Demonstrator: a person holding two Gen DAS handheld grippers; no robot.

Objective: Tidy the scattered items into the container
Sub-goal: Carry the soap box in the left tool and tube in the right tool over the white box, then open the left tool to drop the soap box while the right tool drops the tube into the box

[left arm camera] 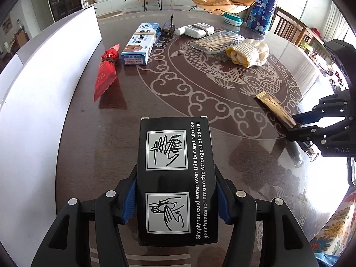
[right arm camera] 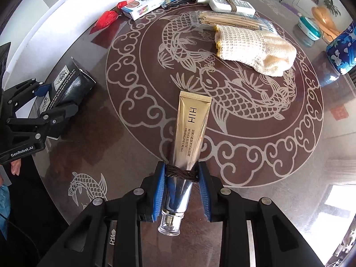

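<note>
Black box [left arm camera: 176, 182] is being pinched by left gripper [left arm camera: 175, 198] fingers; right gripper [right arm camera: 182, 191] fingers are clamping gold tube [right arm camera: 189, 133] w/ cap end low. Both are sitting right of white container [left arm camera: 55, 66]; I'd be lifting clear before swinging over its wall.

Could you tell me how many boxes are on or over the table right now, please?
2: the black box clamped in the left gripper, and the blue-and-white box lying beside the red packet.

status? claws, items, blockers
Left claw shut on black box. Right claw shut on gold tube. White container left of table, path clear.
</note>
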